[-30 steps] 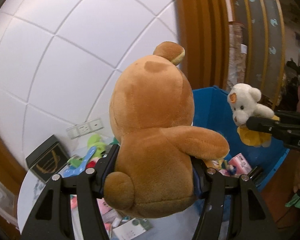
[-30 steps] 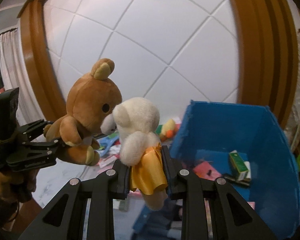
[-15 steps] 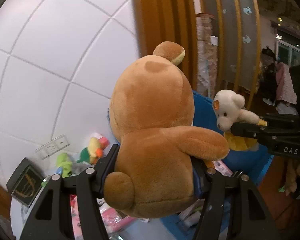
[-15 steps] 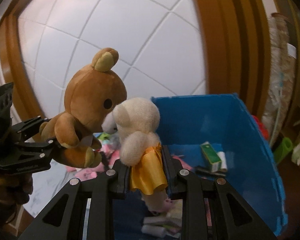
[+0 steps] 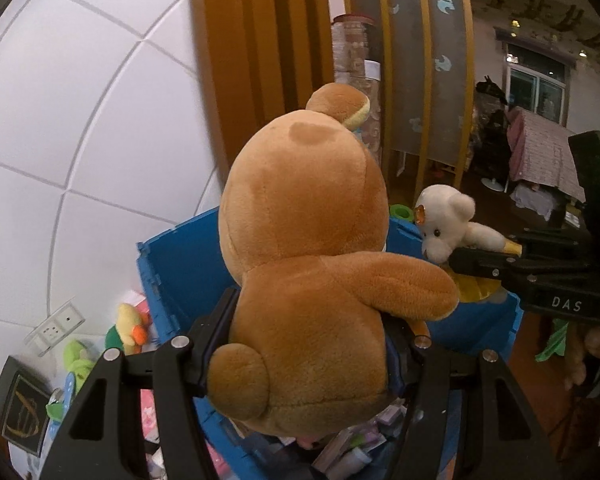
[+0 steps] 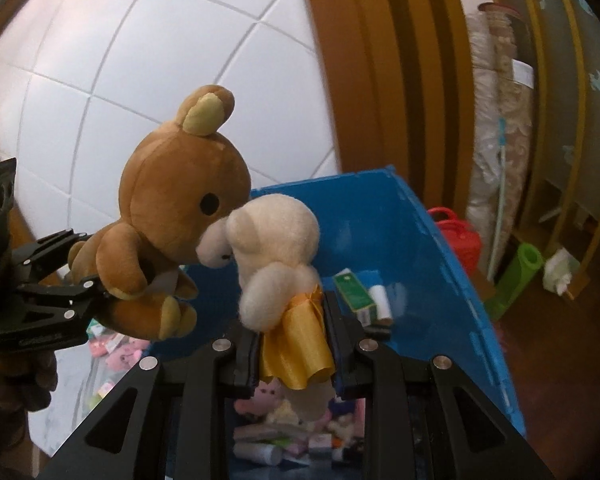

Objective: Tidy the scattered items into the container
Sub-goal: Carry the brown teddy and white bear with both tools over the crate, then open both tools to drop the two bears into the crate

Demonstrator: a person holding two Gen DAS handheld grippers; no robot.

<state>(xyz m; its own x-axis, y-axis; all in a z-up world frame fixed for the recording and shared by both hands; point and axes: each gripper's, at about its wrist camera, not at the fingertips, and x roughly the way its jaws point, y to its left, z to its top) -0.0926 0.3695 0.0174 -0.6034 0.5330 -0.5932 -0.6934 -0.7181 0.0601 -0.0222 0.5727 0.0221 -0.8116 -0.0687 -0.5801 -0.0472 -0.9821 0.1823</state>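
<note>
My left gripper point(image 5: 312, 344) is shut on a brown teddy bear point(image 5: 308, 272) and holds it in the air above the near left part of the blue bin point(image 5: 180, 272). My right gripper point(image 6: 294, 344) is shut on a white bear in a yellow skirt point(image 6: 276, 256) and holds it over the blue bin point(image 6: 440, 264). The two bears face each other, almost nose to nose. The brown bear point(image 6: 172, 216) and left gripper point(image 6: 96, 292) show at left in the right wrist view. The white bear point(image 5: 448, 228) and right gripper point(image 5: 476, 264) show at right in the left wrist view.
The bin holds a green carton point(image 6: 356, 292), a white roll point(image 6: 382, 298) and several small packets and plush toys. Left of the bin, a yellow duck plush point(image 5: 130, 324), a green toy point(image 5: 76, 360) and pink packets point(image 6: 120, 354) lie on the white table. A white tiled wall stands behind.
Both grippers have carried their bears to the right, from over the table to above the blue bin. Both stay shut on the bears.
</note>
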